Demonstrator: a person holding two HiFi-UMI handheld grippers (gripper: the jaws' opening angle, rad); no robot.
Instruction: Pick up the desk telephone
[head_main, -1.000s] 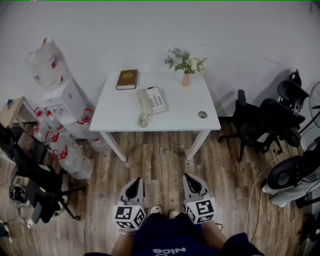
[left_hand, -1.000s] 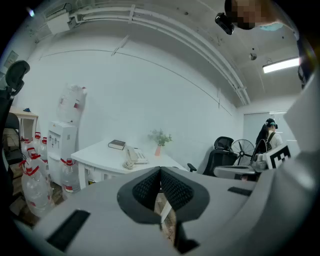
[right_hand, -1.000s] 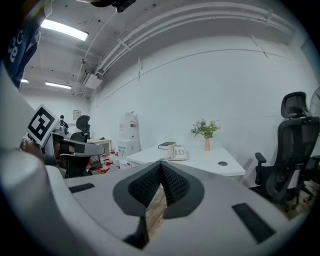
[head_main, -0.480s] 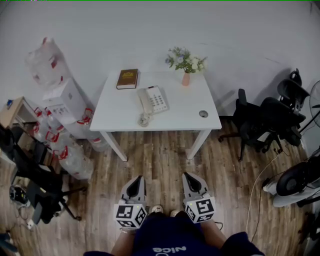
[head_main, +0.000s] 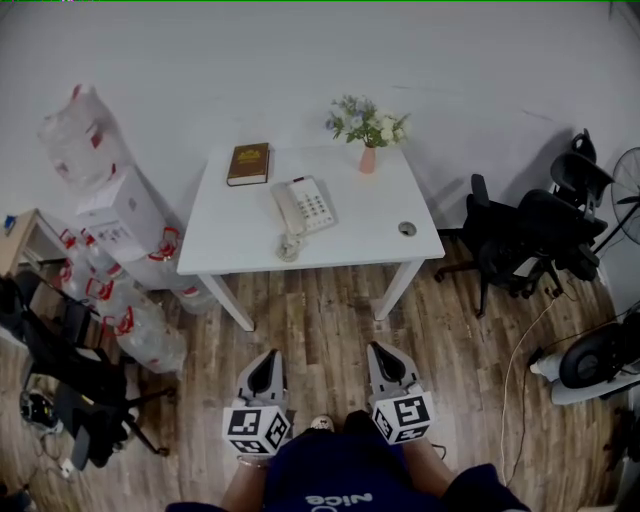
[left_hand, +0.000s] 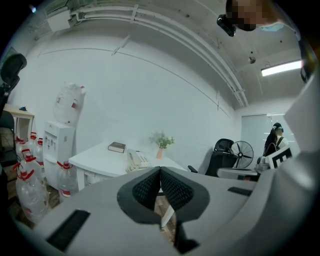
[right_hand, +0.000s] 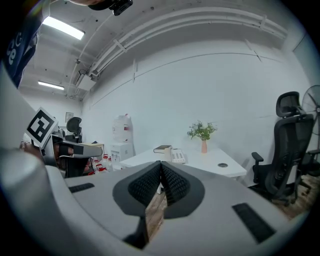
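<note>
Standing well back from desk (head_main: 372, 236); nothing reached yet; holding left hand-held gripper (head_main: 268, 357) and right hand-held gripper (head_main: 378, 352) low over wood floor (head_main: 330, 315), jaws pressed together on both, nothing between.

Spotted desk telephone (head_main: 303, 207) flat mid-desk, between book (head_main: 248, 163) and flower vase (head_main: 367, 158), apart from both, handset seated on its left side, coiled cord (head_main: 289, 244) bunched toward near edge.

Risks, as judged: must open jaws before arrival, else shoving instead of gripping; grabbing handset alone likely leaves base behind, dangling on cord; probably slips from a one-sided pinch on that wide smooth base, so better clamped from both sides; could snag cord on desk edge during lift; could tip vase by swinging right side wide; cannot tell whether tethered by a line cable at the back, so lift slowly.
</note>
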